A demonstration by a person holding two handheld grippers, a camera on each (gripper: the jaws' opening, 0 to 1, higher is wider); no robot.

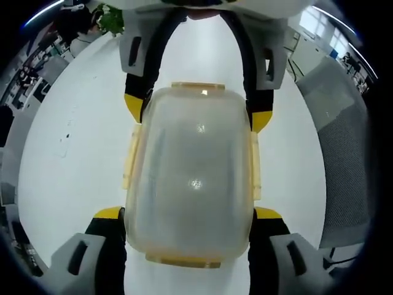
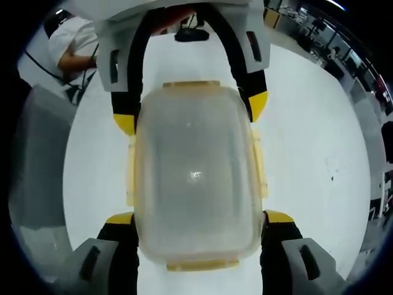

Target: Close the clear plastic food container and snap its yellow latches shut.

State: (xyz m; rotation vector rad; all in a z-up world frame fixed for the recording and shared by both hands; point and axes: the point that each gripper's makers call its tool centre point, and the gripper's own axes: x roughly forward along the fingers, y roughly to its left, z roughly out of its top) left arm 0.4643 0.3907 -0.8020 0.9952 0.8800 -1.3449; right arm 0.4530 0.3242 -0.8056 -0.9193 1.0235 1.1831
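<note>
The container (image 1: 190, 178) was a clear, slightly frosted plastic box with rounded corners, its lid on top and small glints of light on the surface. Yellow latches (image 1: 130, 157) ran along all four edges, pale and translucent, lying flat against the sides; whether they were snapped could not be told. It sat on a round white table (image 1: 73, 153), between the two grippers, which faced each other across it. In the left gripper view, the left gripper (image 1: 189, 215) had its yellow-tipped jaws spread to either side of the near end, close against the corners, while the right gripper (image 1: 198, 117) straddled the far end the same way. In the right gripper view, the container (image 2: 195, 172) looked the same, with the right gripper (image 2: 195, 218) spread around the near end and the left gripper (image 2: 191, 110) at the far end. Grey chair backs (image 1: 341, 153) stood beside the table, and a person in a white shirt (image 2: 73, 46) sat beyond.
</note>
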